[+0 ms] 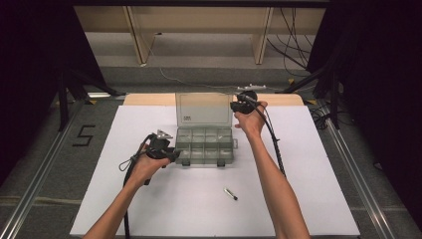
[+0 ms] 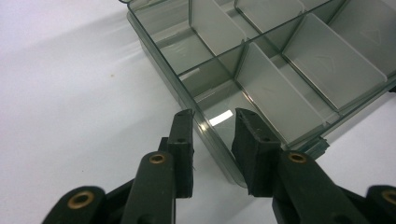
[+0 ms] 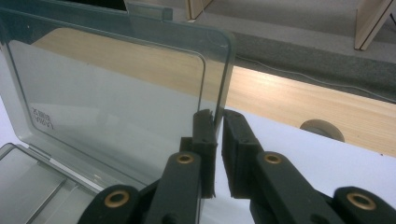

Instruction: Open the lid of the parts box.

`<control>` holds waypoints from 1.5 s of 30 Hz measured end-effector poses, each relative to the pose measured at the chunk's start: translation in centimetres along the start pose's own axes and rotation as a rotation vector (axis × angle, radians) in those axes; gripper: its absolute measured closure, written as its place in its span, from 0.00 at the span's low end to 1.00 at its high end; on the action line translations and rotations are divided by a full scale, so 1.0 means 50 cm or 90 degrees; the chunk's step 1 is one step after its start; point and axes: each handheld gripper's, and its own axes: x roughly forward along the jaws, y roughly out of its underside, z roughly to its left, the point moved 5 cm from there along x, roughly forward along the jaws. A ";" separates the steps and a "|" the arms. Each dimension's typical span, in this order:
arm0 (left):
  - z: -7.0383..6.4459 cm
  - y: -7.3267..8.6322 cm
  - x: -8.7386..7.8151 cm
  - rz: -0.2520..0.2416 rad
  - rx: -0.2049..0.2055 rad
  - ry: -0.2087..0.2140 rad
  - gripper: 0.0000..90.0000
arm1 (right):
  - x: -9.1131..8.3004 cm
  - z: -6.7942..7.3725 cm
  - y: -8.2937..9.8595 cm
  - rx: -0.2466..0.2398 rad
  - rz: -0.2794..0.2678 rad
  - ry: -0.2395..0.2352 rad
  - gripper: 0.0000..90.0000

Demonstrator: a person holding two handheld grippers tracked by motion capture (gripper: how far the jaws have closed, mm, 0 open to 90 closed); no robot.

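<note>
The left gripper (image 2: 214, 122) has its jaws a moderate way apart, straddling the near left corner wall of the organiser box (image 2: 280, 70), one jaw outside on the white sheet and one over the inside; whether the pads press the wall cannot be told. The right gripper (image 3: 218, 122) has its jaws nearly together, pinched on the right edge of the box's lid (image 3: 112, 93), which stands upright. The box is smoky, translucent plastic, rectangular with rounded corners, split by thin dividers into two rows of small compartments that look empty; the lid is a flat pane with a small printed label near its lower left corner. It sits in the middle of the white-covered worktop (image 1: 308, 199), towards the far edge, and a small pen-like object (image 1: 230, 194) lies nearer, to the right.
</note>
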 end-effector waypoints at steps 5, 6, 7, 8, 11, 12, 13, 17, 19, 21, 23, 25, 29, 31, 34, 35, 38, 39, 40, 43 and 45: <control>0.001 -0.001 0.000 -0.002 0.003 -0.006 0.75 | 0.003 -0.003 -0.001 -0.004 -0.010 0.003 0.94; 0.001 -0.001 0.000 0.000 0.006 -0.007 0.75 | 0.004 -0.004 -0.003 0.004 -0.020 0.010 0.92; 0.002 -0.001 0.000 -0.001 0.007 -0.009 0.75 | 0.004 -0.004 -0.003 0.004 -0.020 0.010 0.92; 0.002 -0.001 0.000 -0.002 0.008 -0.011 0.75 | 0.003 -0.004 -0.004 0.004 -0.022 0.011 0.91; 0.003 -0.002 0.000 -0.003 0.011 -0.014 0.75 | 0.001 -0.006 -0.006 -0.005 -0.028 0.014 0.88; 0.001 -0.002 0.000 -0.005 0.011 -0.013 0.75 | -0.001 -0.003 -0.006 0.004 -0.025 0.014 0.86; 0.001 -0.002 0.000 -0.005 0.011 -0.013 0.75 | -0.001 -0.003 -0.006 0.004 -0.025 0.014 0.86; 0.003 -0.001 -0.001 -0.003 0.019 -0.016 0.75 | -0.007 -0.002 -0.008 -0.008 -0.030 0.005 0.75; 0.004 -0.003 -0.002 -0.011 0.013 -0.021 0.69 | -0.015 0.008 -0.010 -0.013 -0.022 -0.018 0.58; 0.009 -0.004 -0.006 -0.009 0.005 -0.020 0.65 | -0.019 0.011 -0.010 -0.016 -0.022 -0.022 0.54; 0.013 -0.005 -0.012 -0.014 -0.011 -0.018 0.59 | -0.036 0.021 -0.015 -0.034 -0.031 -0.030 0.47; 0.017 -0.005 -0.017 -0.016 -0.018 -0.023 0.51 | -0.050 0.031 -0.016 -0.057 -0.023 -0.048 0.40; 0.019 -0.008 -0.033 -0.038 -0.027 -0.019 0.42 | -0.095 0.064 -0.008 -0.101 -0.023 -0.081 0.29; 0.012 -0.016 -0.038 -0.094 -0.067 -0.013 0.40 | -0.102 0.068 -0.007 -0.110 -0.029 -0.084 0.28; 0.002 -0.025 -0.057 -0.141 -0.082 -0.002 0.35 | -0.144 0.094 0.008 -0.137 -0.039 -0.124 0.25; -0.003 -0.028 -0.061 -0.158 -0.085 0.001 0.35 | -0.144 0.094 0.008 -0.137 -0.039 -0.124 0.25; -0.018 -0.036 -0.081 -0.200 -0.066 0.004 0.32 | -0.174 0.114 0.027 -0.164 -0.041 -0.155 0.22; -0.023 -0.037 -0.087 -0.214 -0.060 0.006 0.31 | -0.180 0.120 0.034 -0.173 -0.041 -0.163 0.22; -0.036 -0.039 -0.099 -0.234 -0.052 0.012 0.30 | -0.187 0.125 0.041 -0.174 -0.041 -0.166 0.21; -0.046 -0.039 -0.108 -0.247 -0.039 0.017 0.27 | -0.202 0.141 0.061 -0.198 -0.031 -0.180 0.20; -0.059 -0.038 -0.116 -0.259 -0.018 0.024 0.25 | -0.208 0.145 0.068 -0.203 -0.023 -0.185 0.20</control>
